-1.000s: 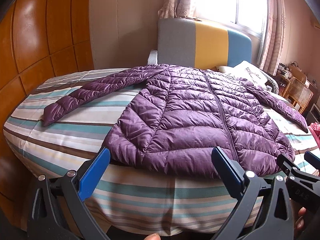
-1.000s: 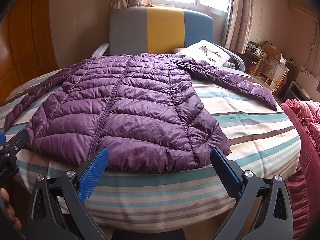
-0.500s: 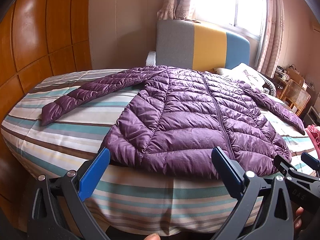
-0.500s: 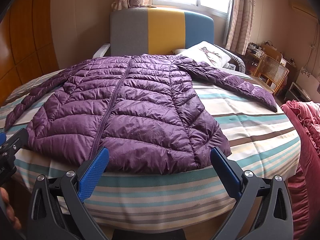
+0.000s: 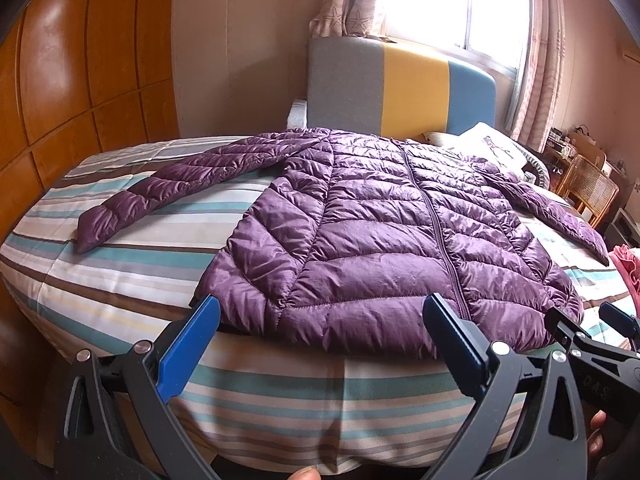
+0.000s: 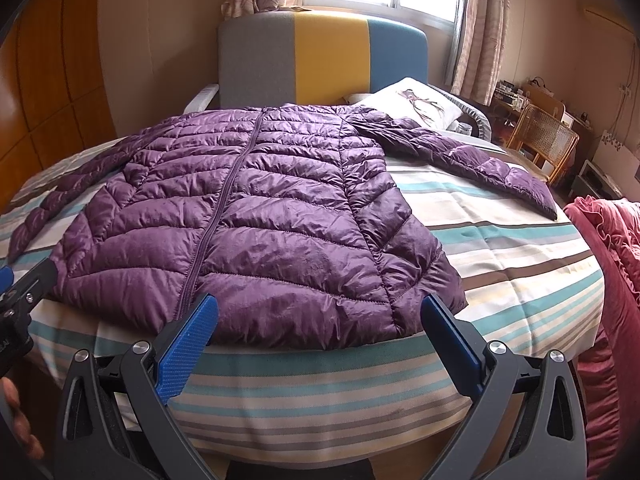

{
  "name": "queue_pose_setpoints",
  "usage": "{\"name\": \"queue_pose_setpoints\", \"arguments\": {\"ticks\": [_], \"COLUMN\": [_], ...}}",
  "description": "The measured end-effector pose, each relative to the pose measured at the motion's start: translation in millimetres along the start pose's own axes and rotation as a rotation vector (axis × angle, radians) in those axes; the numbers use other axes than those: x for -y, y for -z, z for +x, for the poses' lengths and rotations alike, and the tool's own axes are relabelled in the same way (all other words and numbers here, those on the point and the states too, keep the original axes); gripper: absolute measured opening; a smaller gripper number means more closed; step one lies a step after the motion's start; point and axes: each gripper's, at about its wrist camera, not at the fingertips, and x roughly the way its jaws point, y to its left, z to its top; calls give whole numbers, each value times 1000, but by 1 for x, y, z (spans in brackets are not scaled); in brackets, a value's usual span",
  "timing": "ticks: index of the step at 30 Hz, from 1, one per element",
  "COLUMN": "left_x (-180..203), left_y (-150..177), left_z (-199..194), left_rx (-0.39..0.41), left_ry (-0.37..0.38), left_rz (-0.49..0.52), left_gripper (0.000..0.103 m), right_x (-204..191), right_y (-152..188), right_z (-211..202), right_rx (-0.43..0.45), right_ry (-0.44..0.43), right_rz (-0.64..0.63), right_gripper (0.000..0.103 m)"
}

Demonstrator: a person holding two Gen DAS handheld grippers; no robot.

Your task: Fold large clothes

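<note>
Item: purple quilted down jacket, zipped, front up, spread flat on the striped bed, hem at the near edge, both sleeves angled outward.

Handling, judged: light, soft, puffy; the shiny shell is likely slippery, and the fill should compress under a pinch and spring back. Not fragile.

Hold points, judged: hem corners, or the cuff of the left sleeve and of the right sleeve, gathering enough fabric that the shell does not slide out.

Left tongs: spread wide, empty, just short of the hem.

Right tongs: spread wide, empty, likewise.

Writing: faint embossed letters on the right tongs' body in the left view, not reliably readable. No jacket label visible.
</note>
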Motion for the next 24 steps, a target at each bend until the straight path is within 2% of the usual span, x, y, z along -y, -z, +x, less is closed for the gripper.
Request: {"name": "queue_pose_setpoints", "arguments": {"ticks": [9, 15, 18, 24], "left_x": [5, 12, 21, 39], "left_y": [-4, -13, -22, -45], "left_z": [10, 31, 42, 82], "left_rx": [-10, -59, -68, -93], "left_ry": [41, 74, 73, 93], "left_rz": [15, 42, 77, 116], "left_gripper": [101, 101, 101, 101], "right_x": [7, 24, 43, 115], "right_y": [-9, -26, -38, -64], "right_z": [15, 39, 57, 109], "right_rx": [-20, -44, -63, -85], "right_ry": [-14, -18, -15, 54], "right_rz": [34, 80, 150, 346], "right_gripper": [100, 100, 100, 100]}}
